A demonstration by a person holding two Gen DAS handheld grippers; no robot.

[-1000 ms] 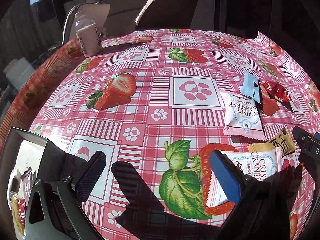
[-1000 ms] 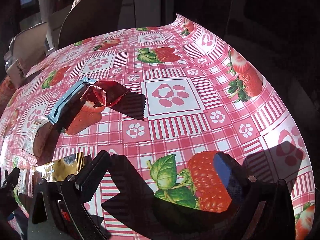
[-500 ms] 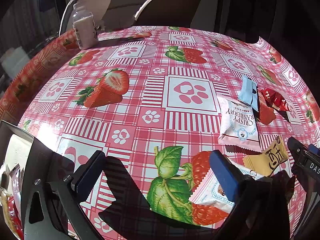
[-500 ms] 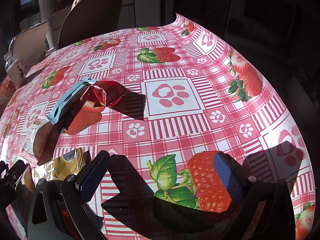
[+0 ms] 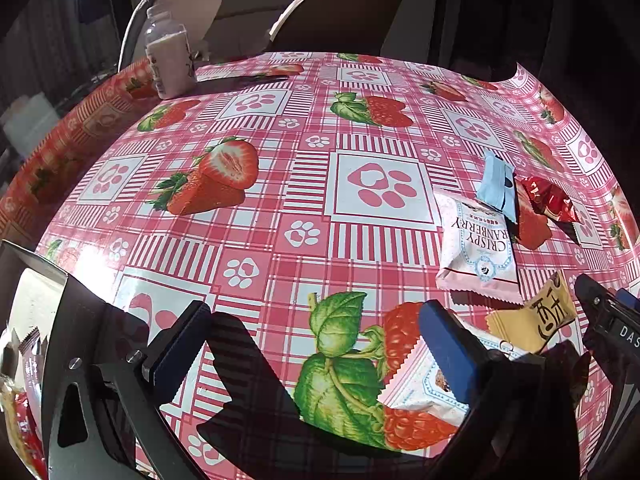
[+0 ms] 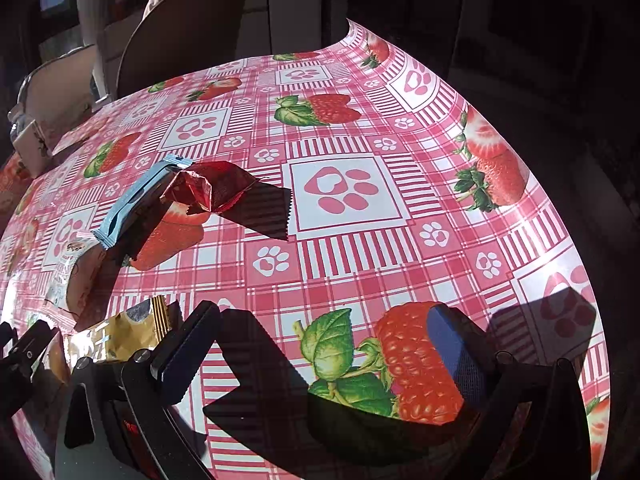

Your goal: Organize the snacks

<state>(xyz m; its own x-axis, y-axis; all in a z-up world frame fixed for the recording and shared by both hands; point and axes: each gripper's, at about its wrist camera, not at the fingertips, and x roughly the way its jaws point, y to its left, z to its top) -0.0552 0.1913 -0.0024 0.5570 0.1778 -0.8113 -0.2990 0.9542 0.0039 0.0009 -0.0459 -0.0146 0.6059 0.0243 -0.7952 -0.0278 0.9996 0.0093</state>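
Snack packets lie on the strawberry tablecloth. A pink Crispy Cranberry packet, a light blue packet, a red wrapper and a yellow packet lie at the right. A second pink cranberry packet lies under the right finger of my left gripper, which is open and empty. My right gripper is open and empty over bare cloth; the yellow packet lies by its left finger, the blue packet and red wrapper farther off.
A box holding several snack packets stands at the left edge in the left wrist view. A bottle stands at the table's far left. Chairs stand behind the table. The table's right edge drops off near my right gripper.
My left gripper has drawn back and shifted right; the near cranberry packet now lies under its right finger and the box shows less. The right gripper has barely moved.
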